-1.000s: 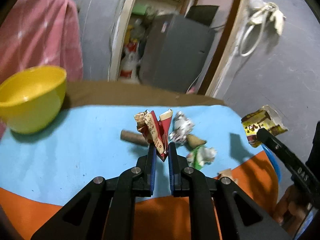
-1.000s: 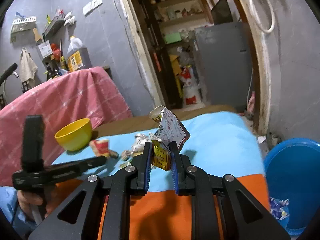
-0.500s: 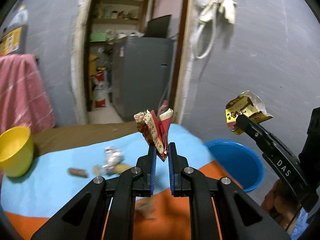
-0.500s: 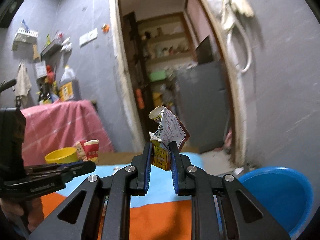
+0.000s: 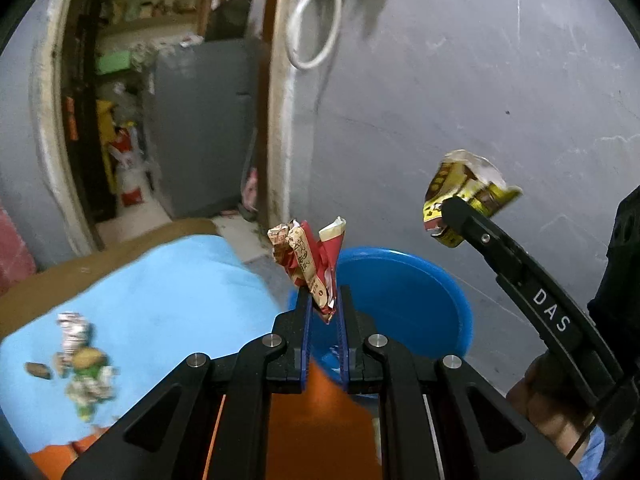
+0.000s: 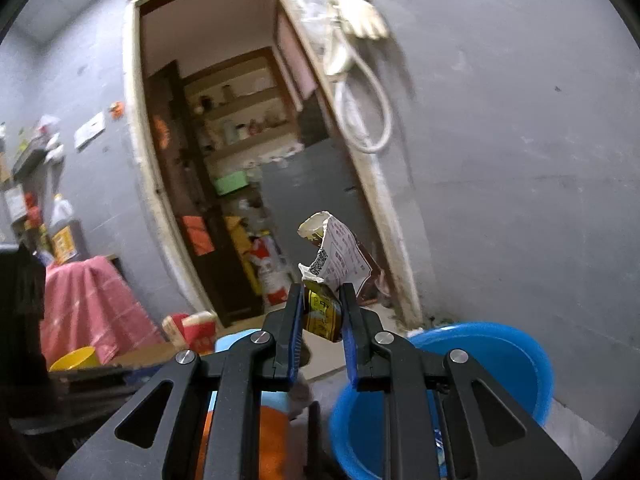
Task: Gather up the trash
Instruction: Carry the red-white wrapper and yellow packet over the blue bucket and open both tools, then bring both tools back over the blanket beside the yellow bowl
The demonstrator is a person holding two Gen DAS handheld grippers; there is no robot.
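Overhead of a round blue plastic basin point(image 5: 404, 304) on the grey floor, the left gripper point(image 5: 323, 308) pinches a crumpled red-and-white wrapper point(image 5: 308, 260), while the right gripper point(image 6: 320, 312) clamps a torn yellow-and-white packet point(image 6: 332, 264). Behind, a table draped in light blue cloth point(image 5: 160, 292) over orange carries more crumpled scraps point(image 5: 84, 372). Grey plaster walls frame a doorway point(image 6: 224, 160) onto cluttered shelves; a pink checked cloth point(image 6: 84, 300) and yellow bowl point(image 6: 74, 358) sit at left.

two hand-held grippers point(image 5: 324, 304) point(image 6: 320, 300), two held wrappers point(image 5: 310, 256) point(image 6: 334, 256), one blue basin point(image 5: 408, 300).
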